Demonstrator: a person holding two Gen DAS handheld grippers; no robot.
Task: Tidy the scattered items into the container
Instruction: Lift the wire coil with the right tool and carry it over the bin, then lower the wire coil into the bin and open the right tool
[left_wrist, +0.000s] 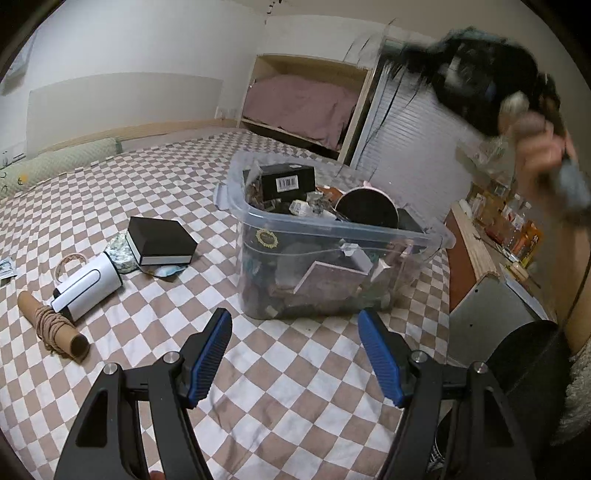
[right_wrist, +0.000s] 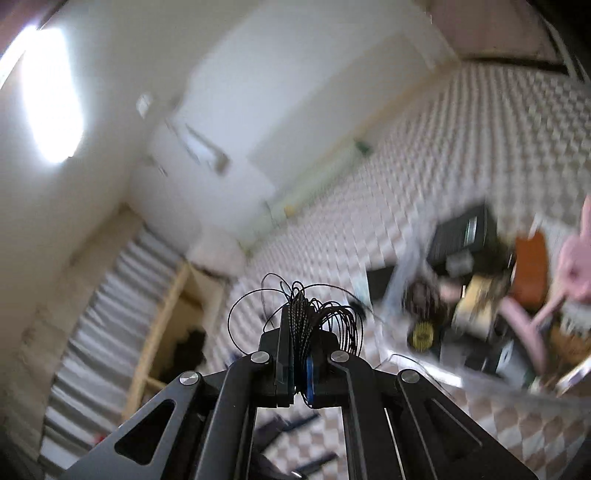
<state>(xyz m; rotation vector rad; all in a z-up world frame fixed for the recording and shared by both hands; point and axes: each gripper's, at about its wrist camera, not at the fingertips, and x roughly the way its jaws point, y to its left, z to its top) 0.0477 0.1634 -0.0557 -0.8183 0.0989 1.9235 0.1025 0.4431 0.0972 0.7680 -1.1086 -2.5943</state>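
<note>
The right gripper (right_wrist: 300, 325) pinches a black cord bundle (right_wrist: 314, 314), raised above the full bin (left_wrist: 332, 236) on the checkered bed (left_wrist: 155, 177). The left gripper (left_wrist: 295, 354) hangs open, empty, near the bin.

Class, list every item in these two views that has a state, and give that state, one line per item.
Left gripper: open, empty.
Right gripper: shut on a cord bundle.
Bin: lidless, nearly full.
Black box: closed, on the bed.
White device: lying on its side.
Tube: lying down, twine-wrapped.
</note>
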